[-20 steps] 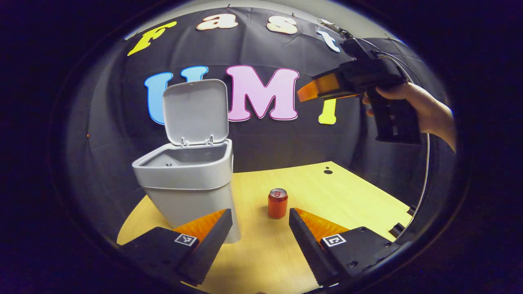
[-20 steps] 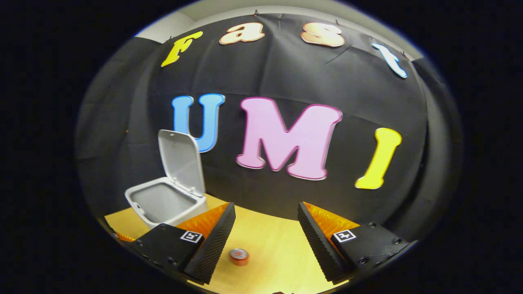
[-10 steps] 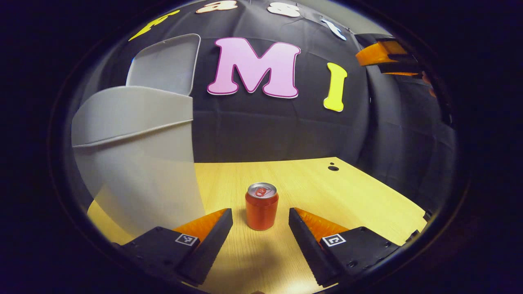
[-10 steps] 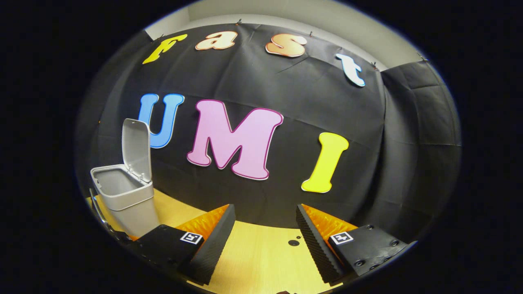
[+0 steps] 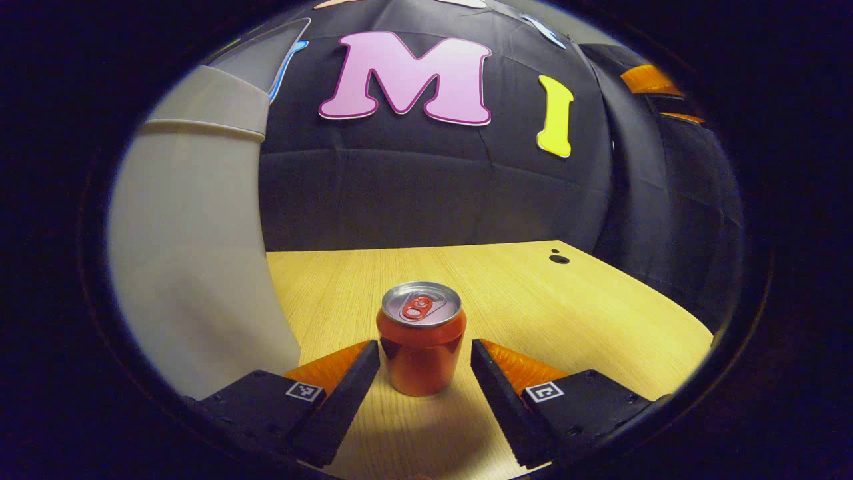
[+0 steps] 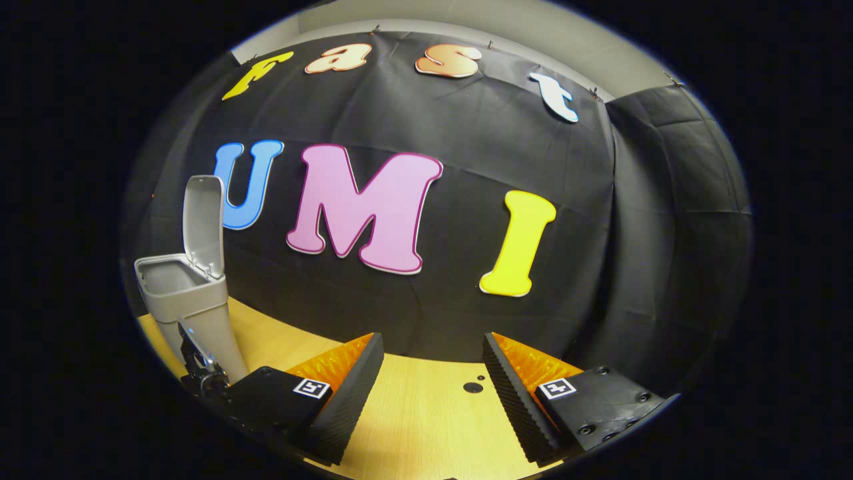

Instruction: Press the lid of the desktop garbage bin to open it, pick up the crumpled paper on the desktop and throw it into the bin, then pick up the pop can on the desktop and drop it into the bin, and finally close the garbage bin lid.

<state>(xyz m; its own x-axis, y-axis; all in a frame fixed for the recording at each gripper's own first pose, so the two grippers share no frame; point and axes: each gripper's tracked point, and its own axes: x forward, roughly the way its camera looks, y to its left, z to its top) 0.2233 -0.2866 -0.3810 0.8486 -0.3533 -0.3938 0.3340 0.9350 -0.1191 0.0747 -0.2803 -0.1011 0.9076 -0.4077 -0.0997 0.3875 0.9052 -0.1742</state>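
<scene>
The bin [image 6: 190, 303] stands with its lid [image 6: 203, 223] up. The can [image 5: 420, 338] sits upright on the surface [image 5: 533, 307] between the spread left tongs [image 5: 425, 360], not yet pinched. The right tongs [image 6: 433, 373] hang spread and empty, well apart; dropping the can and closing the lid remain.

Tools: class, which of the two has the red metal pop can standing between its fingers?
The left tool: the red metal pop can stands between its open fingers. The right tool brackets bare wooden desktop.

We see a glossy metal can [image 5: 421, 340], a smooth matt plastic bin [image 5: 193, 253] and a pale wood-grain worktop [image 5: 533, 307].
</scene>
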